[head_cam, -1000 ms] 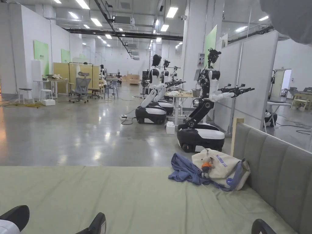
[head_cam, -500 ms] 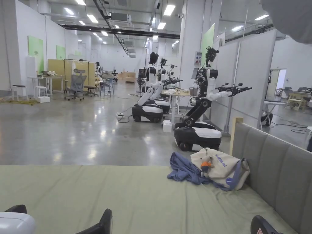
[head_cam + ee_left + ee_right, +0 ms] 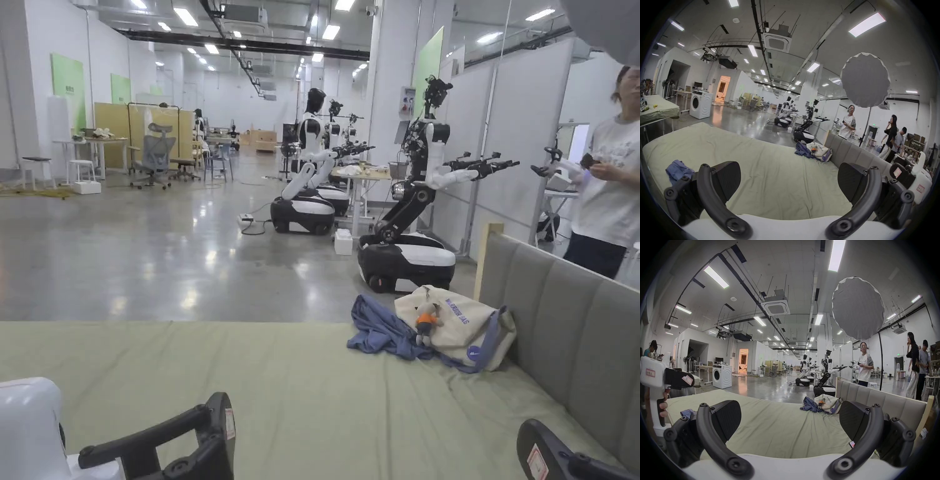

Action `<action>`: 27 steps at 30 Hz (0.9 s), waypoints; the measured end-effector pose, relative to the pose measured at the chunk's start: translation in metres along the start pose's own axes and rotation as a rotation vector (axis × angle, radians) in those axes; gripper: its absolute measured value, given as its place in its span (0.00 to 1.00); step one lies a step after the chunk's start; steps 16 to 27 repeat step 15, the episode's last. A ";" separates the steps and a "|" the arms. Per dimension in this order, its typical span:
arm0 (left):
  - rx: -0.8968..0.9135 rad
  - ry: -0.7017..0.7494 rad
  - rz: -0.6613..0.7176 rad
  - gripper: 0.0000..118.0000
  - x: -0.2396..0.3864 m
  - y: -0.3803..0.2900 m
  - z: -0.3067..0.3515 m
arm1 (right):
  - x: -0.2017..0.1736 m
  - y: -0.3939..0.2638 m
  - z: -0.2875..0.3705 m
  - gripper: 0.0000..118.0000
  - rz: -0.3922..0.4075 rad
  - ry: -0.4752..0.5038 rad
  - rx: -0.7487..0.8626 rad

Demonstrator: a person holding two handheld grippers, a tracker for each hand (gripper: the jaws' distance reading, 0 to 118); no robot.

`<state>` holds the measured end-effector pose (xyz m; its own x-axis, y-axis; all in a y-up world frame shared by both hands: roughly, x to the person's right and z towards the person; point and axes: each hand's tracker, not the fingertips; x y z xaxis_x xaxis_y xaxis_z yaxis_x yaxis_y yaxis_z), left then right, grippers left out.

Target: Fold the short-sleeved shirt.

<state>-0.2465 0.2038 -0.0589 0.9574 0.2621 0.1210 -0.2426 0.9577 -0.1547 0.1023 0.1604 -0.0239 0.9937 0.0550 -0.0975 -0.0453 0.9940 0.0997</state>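
- Head view: a bed (image 3: 300,387) with a pale green sheet runs across the bottom, and a grey padded headboard (image 3: 562,325) lines its right edge.
- In the bed's far right corner, a crumpled blue shirt (image 3: 381,331) lies against a cream tote bag (image 3: 462,325) that leans on the headboard; a small toy (image 3: 427,322) rests on the bag.
- In the left gripper view a second crumpled blue cloth (image 3: 678,168) lies near the bed's left edge, partly hidden behind that gripper's left jaw; I cannot tell which blue piece is the short-sleeved shirt.
- Beyond the bed's far edge is a glossy floor with wheeled humanoid robots (image 3: 409,250); a person in a white top (image 3: 609,187) stands behind the headboard.
- The left gripper (image 3: 788,183) hovers low over the sheet near the front edge, jaws spread wide with nothing between them.
- The right gripper (image 3: 790,421) is level over the sheet, jaws equally wide apart and empty.
- In the right gripper view, fingers (image 3: 663,405) wrap the left gripper's handle.
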 end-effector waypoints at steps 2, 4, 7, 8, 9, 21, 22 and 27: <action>-0.022 0.056 -0.020 1.00 0.004 0.001 -0.001 | -0.001 0.000 -0.001 1.00 0.001 0.007 -0.002; 0.026 0.043 -0.057 1.00 0.005 -0.002 0.003 | -0.002 0.002 0.000 1.00 0.003 0.011 -0.001; 0.076 0.063 -0.106 1.00 0.012 -0.007 0.006 | -0.003 0.002 0.001 1.00 0.007 0.005 0.001; 0.086 0.120 -0.116 1.00 0.017 -0.007 0.005 | -0.002 0.002 0.001 1.00 0.004 0.007 -0.001; 0.069 0.179 -0.115 1.00 0.021 -0.005 0.003 | -0.001 0.002 0.002 1.00 -0.001 0.008 -0.002; -0.062 0.220 -0.168 1.00 0.033 -0.013 0.002 | 0.004 0.000 0.004 1.00 -0.010 0.002 -0.011; -0.062 0.220 -0.168 1.00 0.033 -0.013 0.002 | 0.004 0.000 0.004 1.00 -0.010 0.002 -0.011; -0.062 0.220 -0.168 1.00 0.033 -0.013 0.002 | 0.004 0.000 0.004 1.00 -0.010 0.002 -0.011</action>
